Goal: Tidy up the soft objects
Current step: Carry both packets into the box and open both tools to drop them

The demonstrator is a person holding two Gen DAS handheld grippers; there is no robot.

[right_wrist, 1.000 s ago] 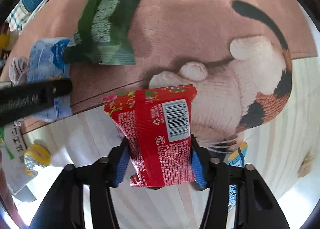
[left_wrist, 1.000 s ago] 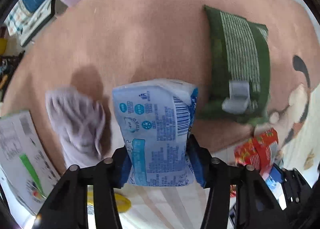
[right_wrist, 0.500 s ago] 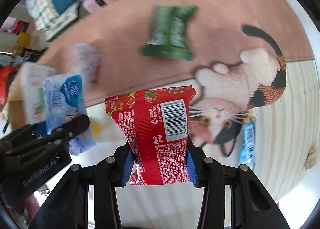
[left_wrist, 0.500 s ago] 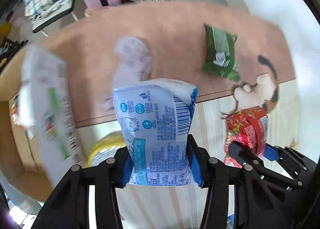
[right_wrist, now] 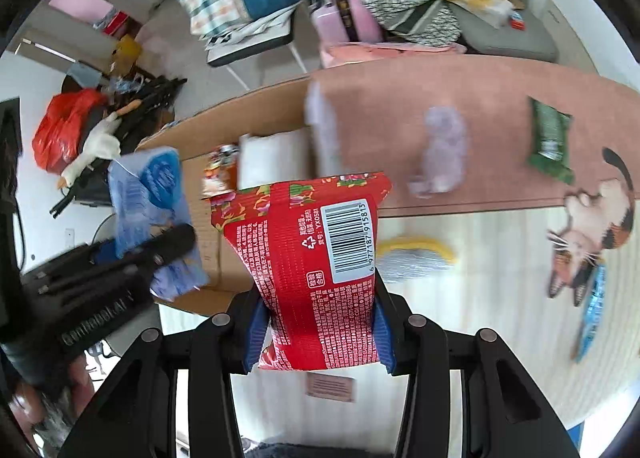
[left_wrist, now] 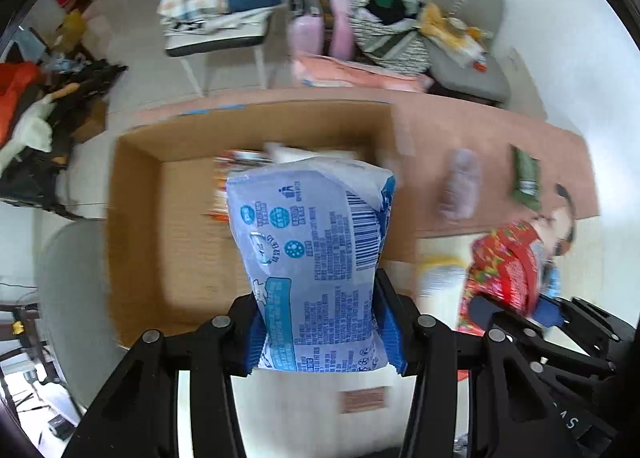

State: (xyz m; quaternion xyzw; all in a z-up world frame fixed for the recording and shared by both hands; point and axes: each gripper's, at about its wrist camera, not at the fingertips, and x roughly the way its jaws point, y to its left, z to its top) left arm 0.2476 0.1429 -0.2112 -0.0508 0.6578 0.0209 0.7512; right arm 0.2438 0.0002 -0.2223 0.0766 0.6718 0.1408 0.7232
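Our left hand-held gripper (left_wrist: 320, 332) is clamped on a blue pack (left_wrist: 312, 258), both blue pads pressed into its lower sides, so the pack sticks up out of the fingers. From the left wrist view it's hanging in front of an open cardboard box (left_wrist: 136, 217); we can't tell whether it's over the opening or just short of it. A few things already sit in the box: a white pack (right_wrist: 272, 161) and something with red print next to it, too blurry to name.

Our right hand-held gripper (right_wrist: 318, 332) is squeezed onto a red pack (right_wrist: 308, 258), barcode facing the camera, same deal with the pads on either side. In the left view that red pack (left_wrist: 504, 270) shows up just right of the blue one, held out over the pale wood floor (right_wrist: 500, 258).

Loose stuff out on the pink rug (right_wrist: 480, 85): a lilac cloth (right_wrist: 444, 149) bunched up, and a green pack (right_wrist: 550, 137) well right of it, near the cat picture on the rug's edge. A yellow-rimmed thing (right_wrist: 416, 258) lies on the floor just beyond the red pack, and a thin blue packet (right_wrist: 594, 310) sits over by the cat. Everything's a bit smeared with motion blur.
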